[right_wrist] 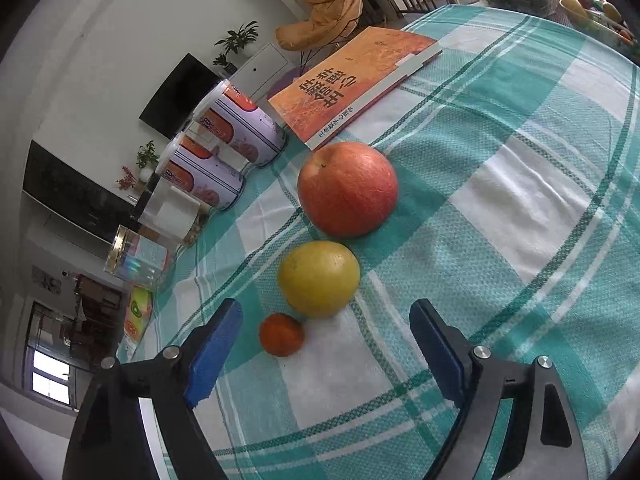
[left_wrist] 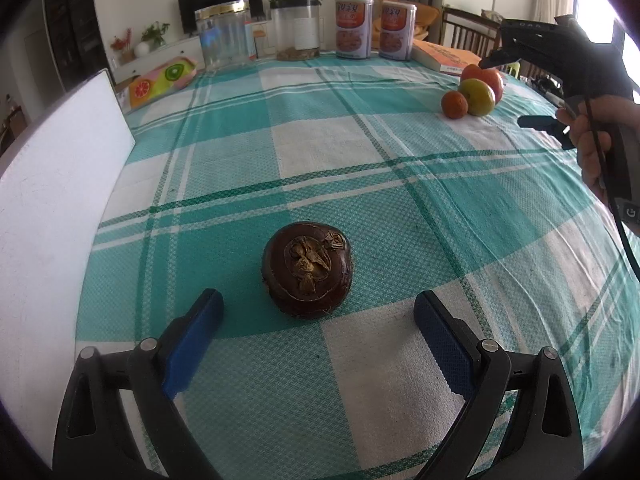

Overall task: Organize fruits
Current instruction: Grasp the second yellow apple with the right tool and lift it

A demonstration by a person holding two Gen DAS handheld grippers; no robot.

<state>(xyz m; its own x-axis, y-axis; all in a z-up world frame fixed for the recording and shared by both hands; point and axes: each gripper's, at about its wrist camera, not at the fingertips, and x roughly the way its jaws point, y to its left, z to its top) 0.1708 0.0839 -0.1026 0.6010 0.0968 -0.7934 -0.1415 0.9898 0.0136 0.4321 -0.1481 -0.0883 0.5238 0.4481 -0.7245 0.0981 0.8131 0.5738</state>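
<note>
A dark brown round fruit (left_wrist: pixel 307 269) lies on the teal checked tablecloth (left_wrist: pixel 328 148), just ahead of my open left gripper (left_wrist: pixel 318 322), between the lines of its blue pads. Far right on the cloth, a red apple (left_wrist: pixel 486 77), a yellow-green fruit (left_wrist: pixel 477 97) and a small orange (left_wrist: pixel 454 105) sit in a row. In the right wrist view the small orange (right_wrist: pixel 281 334), yellow fruit (right_wrist: pixel 319 278) and apple (right_wrist: pixel 347 189) lie ahead of my open, empty right gripper (right_wrist: pixel 326 334). The right gripper also shows in the left wrist view (left_wrist: pixel 536 122), held beside the fruit row.
Two printed tins (left_wrist: pixel 354 27), a clear jar (left_wrist: pixel 224 38) and a glass planter (left_wrist: pixel 297 32) stand along the far edge. An orange book (right_wrist: pixel 356 80) lies behind the apple. A white board (left_wrist: pixel 52 208) stands at the left. A fruit-print tray (left_wrist: pixel 162 80) lies far left.
</note>
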